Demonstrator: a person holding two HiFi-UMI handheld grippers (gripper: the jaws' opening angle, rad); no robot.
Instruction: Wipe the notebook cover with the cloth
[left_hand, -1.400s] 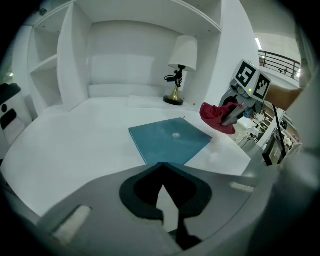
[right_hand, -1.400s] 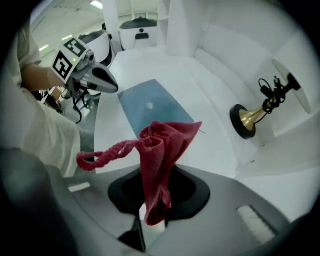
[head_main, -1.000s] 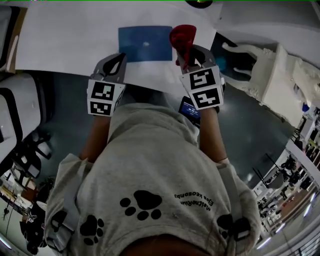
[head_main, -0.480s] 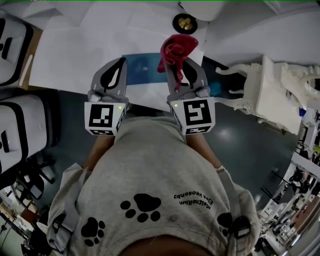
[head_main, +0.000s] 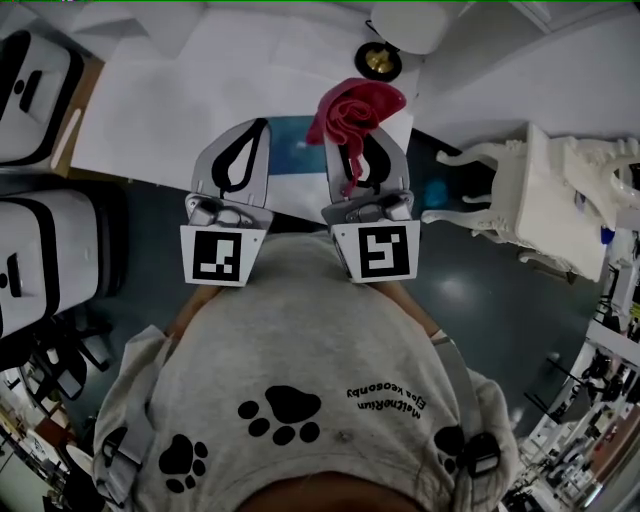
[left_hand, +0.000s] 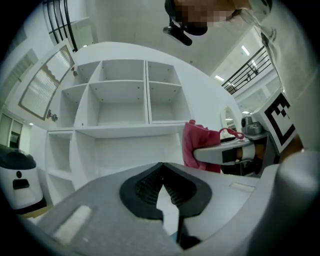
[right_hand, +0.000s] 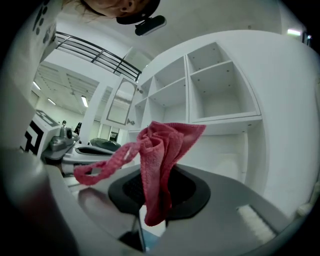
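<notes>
**Cloth up in the R gripper, notebook underneath**

R gripper (right_hand: 154, 200) is clamped on the red cloth (right_hand: 159, 155). The fabric bunches above the jaws, w/ one strip trailing off to the side. L gripper (left_hand: 162, 186) is closed on nothing, jaw tips touching. Both are side by side over the blue notebook (head_main: 296, 150), which lies flat on the white tabletop (head_main: 150, 110). White cubby shelf unit (left_hand: 125, 100) ahead, carved white chair (head_main: 540, 190) to the R. Grey shirt (head_main: 300, 350) has black paw prints; its lettering is too small to read.

My head camera looks steeply down on my left gripper (head_main: 260, 128) and right gripper (head_main: 350, 140); their close jaw cameras share the white open-cubby shelf (left_hand: 125, 95).
</notes>
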